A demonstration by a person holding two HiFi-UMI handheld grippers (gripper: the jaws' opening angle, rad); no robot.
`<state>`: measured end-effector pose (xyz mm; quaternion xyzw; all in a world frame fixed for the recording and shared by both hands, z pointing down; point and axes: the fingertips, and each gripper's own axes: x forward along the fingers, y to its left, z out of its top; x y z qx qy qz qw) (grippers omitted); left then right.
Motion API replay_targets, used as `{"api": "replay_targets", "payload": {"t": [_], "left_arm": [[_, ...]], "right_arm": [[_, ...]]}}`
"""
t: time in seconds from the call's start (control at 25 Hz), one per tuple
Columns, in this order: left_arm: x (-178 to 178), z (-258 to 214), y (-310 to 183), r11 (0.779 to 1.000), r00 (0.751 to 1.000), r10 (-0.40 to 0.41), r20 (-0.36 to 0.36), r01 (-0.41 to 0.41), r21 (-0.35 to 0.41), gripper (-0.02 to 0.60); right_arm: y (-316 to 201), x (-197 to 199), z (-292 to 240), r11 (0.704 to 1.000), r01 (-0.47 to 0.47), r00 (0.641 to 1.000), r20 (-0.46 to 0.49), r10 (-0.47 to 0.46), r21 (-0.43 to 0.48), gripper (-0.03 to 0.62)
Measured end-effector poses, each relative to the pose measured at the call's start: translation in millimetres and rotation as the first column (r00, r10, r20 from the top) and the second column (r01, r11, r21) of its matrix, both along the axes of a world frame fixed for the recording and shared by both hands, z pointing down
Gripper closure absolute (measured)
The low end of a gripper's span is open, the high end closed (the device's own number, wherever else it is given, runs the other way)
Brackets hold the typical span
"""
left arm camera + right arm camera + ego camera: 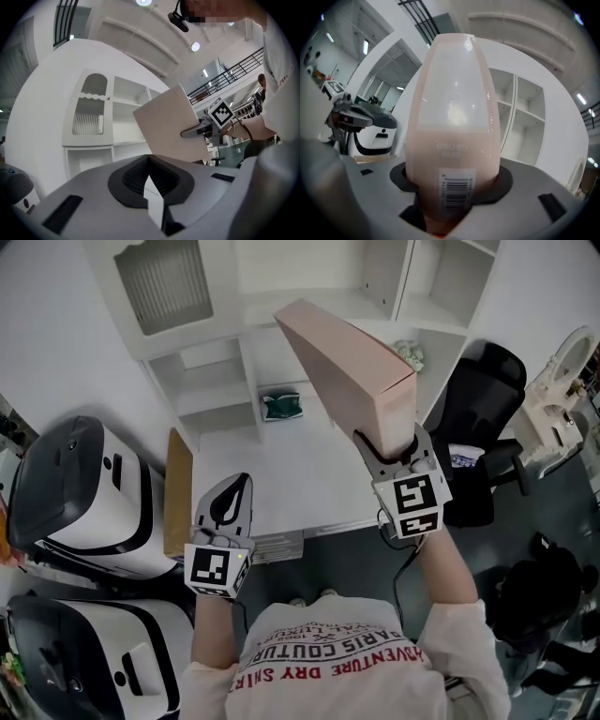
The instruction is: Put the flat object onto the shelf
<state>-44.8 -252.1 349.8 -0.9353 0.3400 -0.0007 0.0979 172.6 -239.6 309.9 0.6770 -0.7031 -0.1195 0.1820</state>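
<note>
The flat object is a pale pink box point(342, 367), standing on edge and tilted away from me, above the white desk point(300, 479). My right gripper point(389, 442) is shut on its near end; in the right gripper view the box point(452, 122) fills the jaws, barcode toward the camera. The white shelf unit point(412, 296) stands behind the desk, and its open compartments point(520, 117) are to the right of the box. My left gripper point(242, 482) hangs low at the desk's front left, shut and holding nothing. From it the pink box point(171, 124) appears before the shelf point(126, 117).
A green item point(281, 406) lies in a low cubby at the back of the desk. A cardboard sheet point(178, 493) leans at the desk's left edge beside two white machines point(84, 493). A black office chair point(483, 427) stands at the right.
</note>
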Motion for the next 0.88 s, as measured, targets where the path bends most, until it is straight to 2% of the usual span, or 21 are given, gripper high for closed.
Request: {"api": "replay_targets", "payload": {"t": [0.12, 0.2, 0.36, 0.56, 0.68, 0.88], "left_arm": [[8, -6, -5, 1.000, 1.000, -0.021, -0.014, 0.021, 0.009, 0.571], [15, -8, -7, 1.000, 1.000, -0.026, -0.016, 0.026, 0.014, 0.571], [24, -10, -11, 0.999, 0.999, -0.034, 0.009, 0.033, 0.030, 0.571], [22, -12, -21, 0.997, 0.998, -0.066, 0.013, 0.065, 0.033, 0.571], [21, -12, -29, 0.996, 0.996, -0.085, 0.017, 0.085, 0.034, 0.571], [20, -10, -41, 0.993, 0.994, -0.112, 0.022, 0.111, 0.029, 0.571]], "right_arm": [[-18, 9, -26, 1.000, -0.003, 0.986, -0.166, 0.003, 0.003, 0.310], [-31, 17, -38, 1.000, -0.015, 0.959, -0.284, 0.014, 0.000, 0.310], [-57, 29, -62, 0.999, -0.050, 0.875, -0.482, 0.043, -0.002, 0.309], [-92, 40, -81, 0.996, -0.076, 0.781, -0.624, 0.038, -0.035, 0.304], [-115, 46, -88, 0.993, -0.099, 0.710, -0.704, 0.025, -0.065, 0.304], [-155, 52, -86, 0.984, -0.155, 0.550, -0.835, 0.013, -0.086, 0.302]]}}
